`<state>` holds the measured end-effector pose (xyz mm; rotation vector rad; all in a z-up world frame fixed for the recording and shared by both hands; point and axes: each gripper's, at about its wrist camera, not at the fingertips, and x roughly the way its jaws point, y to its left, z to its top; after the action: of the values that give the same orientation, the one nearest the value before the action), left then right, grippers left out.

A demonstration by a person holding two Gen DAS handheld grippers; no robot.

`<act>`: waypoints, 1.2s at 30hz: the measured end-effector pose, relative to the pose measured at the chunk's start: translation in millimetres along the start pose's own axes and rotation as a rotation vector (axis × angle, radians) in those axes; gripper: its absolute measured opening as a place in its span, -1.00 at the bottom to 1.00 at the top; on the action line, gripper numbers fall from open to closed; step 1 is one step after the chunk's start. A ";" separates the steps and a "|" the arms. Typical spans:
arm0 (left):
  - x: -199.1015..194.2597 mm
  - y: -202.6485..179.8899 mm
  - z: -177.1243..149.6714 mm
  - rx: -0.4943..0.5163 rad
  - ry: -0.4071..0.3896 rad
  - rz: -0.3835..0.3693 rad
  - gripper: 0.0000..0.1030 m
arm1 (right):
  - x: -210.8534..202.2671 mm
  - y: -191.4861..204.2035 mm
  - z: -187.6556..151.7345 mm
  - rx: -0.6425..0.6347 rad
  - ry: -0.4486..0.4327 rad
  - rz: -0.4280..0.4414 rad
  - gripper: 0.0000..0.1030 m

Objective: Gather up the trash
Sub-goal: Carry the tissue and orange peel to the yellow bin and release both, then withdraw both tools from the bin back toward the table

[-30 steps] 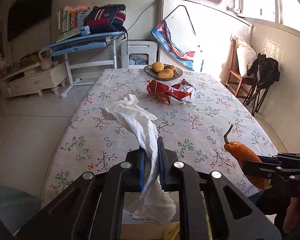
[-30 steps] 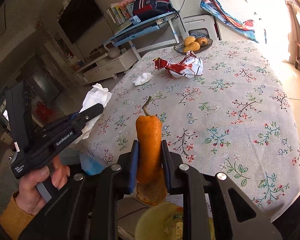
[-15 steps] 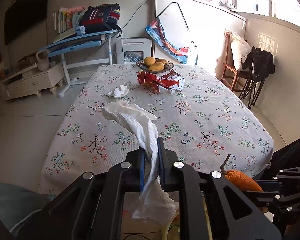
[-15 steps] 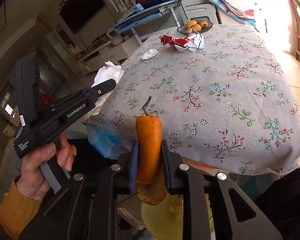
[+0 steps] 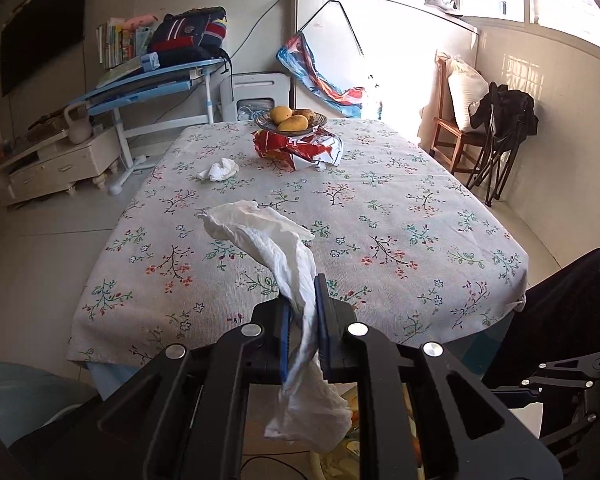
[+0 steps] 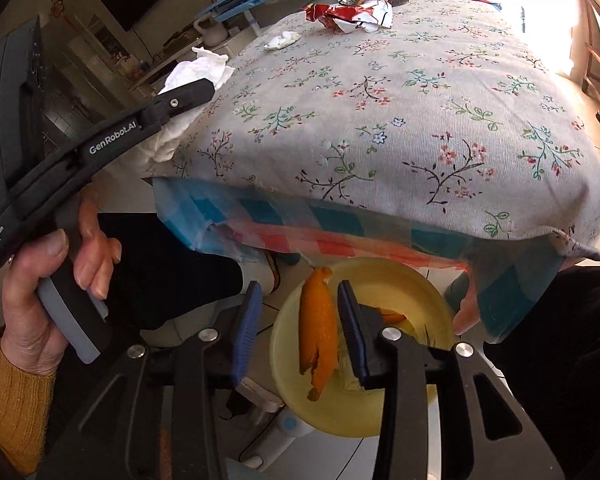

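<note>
Two grippers in view. Left gripper (image 5: 302,336) clenched on a white tissue (image 5: 276,248), pinched mid-length; one end sticks up over the floral tablecloth (image 5: 380,220), the other hangs below the fingers. Right gripper (image 6: 298,320) has its jaws opening, an orange peel (image 6: 318,328) between them, close to the right pad, clear gap on the left side; cannot tell if it touches that pad. Peel sits over a yellow bin (image 6: 416,292) on the floor below the table edge, more peel inside. Still on the table: small crumpled tissue (image 5: 220,170), red snack wrapper (image 5: 300,148), fruit bowl (image 5: 292,120) behind it. Left hand (image 6: 44,304) in a mustard sleeve grips the left tool handle, seen from the right wrist.
</note>
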<state>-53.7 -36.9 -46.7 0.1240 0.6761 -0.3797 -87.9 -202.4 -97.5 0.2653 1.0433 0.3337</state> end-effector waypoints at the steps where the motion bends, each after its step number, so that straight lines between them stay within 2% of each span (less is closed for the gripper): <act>1: -1.3 -2.5 -1.9 0.003 0.002 -0.003 -0.78 | -2.2 -0.9 0.3 0.004 -0.011 -0.003 -0.13; 4: -4.7 -9.8 -9.3 0.010 0.014 -0.020 -0.78 | -11.7 -5.7 0.6 0.026 -0.066 -0.020 0.08; 10: -9.2 -31.9 -27.4 0.053 0.052 -0.060 -0.78 | -38.9 -20.1 4.3 0.104 -0.218 -0.045 0.33; 16: -10.9 -53.5 -47.2 0.110 0.111 -0.114 -0.78 | -57.6 -34.7 5.9 0.174 -0.317 -0.067 0.42; 20: -13.7 -71.2 -62.4 0.163 0.163 -0.164 -0.77 | -63.9 -40.3 5.6 0.203 -0.341 -0.071 0.48; 25: -13.2 -93.6 -84.6 0.240 0.266 -0.249 -0.77 | -67.1 -41.3 4.8 0.211 -0.359 -0.070 0.48; 27: -12.3 -100.8 -92.7 0.266 0.305 -0.271 -0.67 | -67.6 -42.0 4.6 0.215 -0.366 -0.071 0.49; 28: -12.0 -103.3 -96.5 0.276 0.311 -0.264 -0.52 | -68.3 -42.0 3.8 0.218 -0.370 -0.072 0.50; 29: -13.3 -104.6 -98.5 0.284 0.307 -0.249 -0.26 | -69.0 -42.2 3.2 0.222 -0.372 -0.072 0.50; 32: -21.7 -104.5 -98.2 0.298 0.258 -0.202 0.24 | -71.1 -43.8 0.5 0.237 -0.381 -0.071 0.54; 34: -26.0 -100.2 -94.5 0.298 0.221 -0.160 0.45 | -71.2 -44.7 -0.9 0.245 -0.382 -0.072 0.55; 36: -28.4 -95.1 -90.2 0.287 0.197 -0.133 0.52 | -71.2 -44.7 -1.7 0.246 -0.379 -0.074 0.55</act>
<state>-163.2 -95.1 -97.8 0.3938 0.8237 -0.5973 -115.8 -271.3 -58.2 0.4902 0.7154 0.0808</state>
